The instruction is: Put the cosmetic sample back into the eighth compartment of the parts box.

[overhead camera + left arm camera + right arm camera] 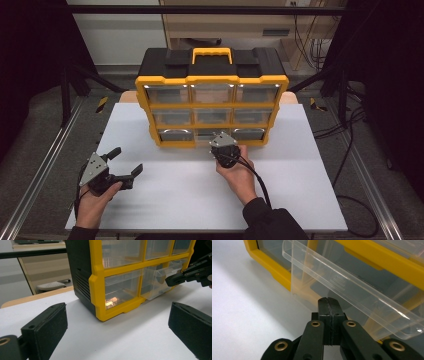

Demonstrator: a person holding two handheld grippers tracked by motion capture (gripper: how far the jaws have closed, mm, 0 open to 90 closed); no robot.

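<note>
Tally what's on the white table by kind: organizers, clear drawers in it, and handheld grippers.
Yellow-and-black drawer organizer: 1
Clear drawers in its front: 9, in three rows of three
Handheld grippers: 2, the left gripper with jaws open, the right gripper with jaws closed at the bottom middle drawer
Total: 12

A yellow-and-black drawer organizer (212, 97) stands on the white table (300, 190).
</note>
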